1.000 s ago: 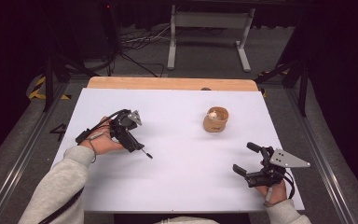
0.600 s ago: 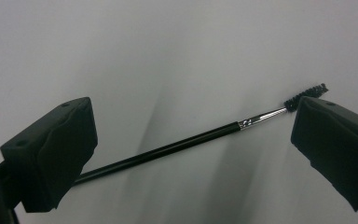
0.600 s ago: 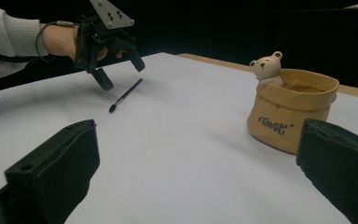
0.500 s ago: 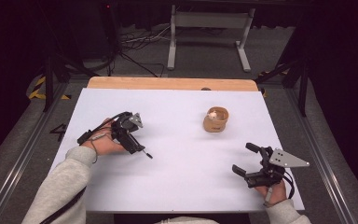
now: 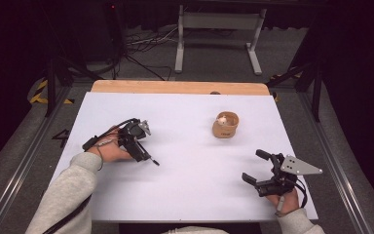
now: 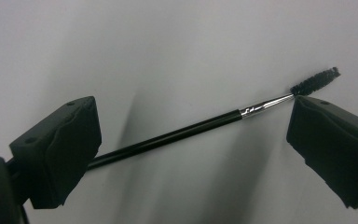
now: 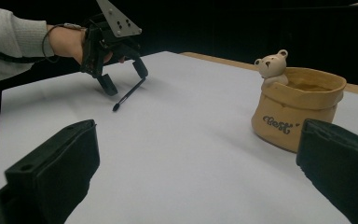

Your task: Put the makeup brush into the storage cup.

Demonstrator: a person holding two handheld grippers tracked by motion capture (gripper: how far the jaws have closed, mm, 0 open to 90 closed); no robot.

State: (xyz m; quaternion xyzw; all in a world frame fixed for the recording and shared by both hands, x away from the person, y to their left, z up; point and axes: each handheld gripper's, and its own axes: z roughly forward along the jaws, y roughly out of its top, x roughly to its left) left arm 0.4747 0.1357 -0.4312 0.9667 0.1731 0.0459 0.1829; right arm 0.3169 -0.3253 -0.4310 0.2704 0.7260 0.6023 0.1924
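A white sheet covers the bench (image 5: 190, 190), leaving a strip of bare wood along its far edge. Towards the far right of it stands a tan sack-shaped pot (image 5: 225, 125) with a small bear figure (image 7: 271, 63) perched on its rim and dark lettering on its side. Beyond the bench, a grey metal stand (image 5: 217, 22) and loose cables (image 5: 141, 44) sit on the dark floor.
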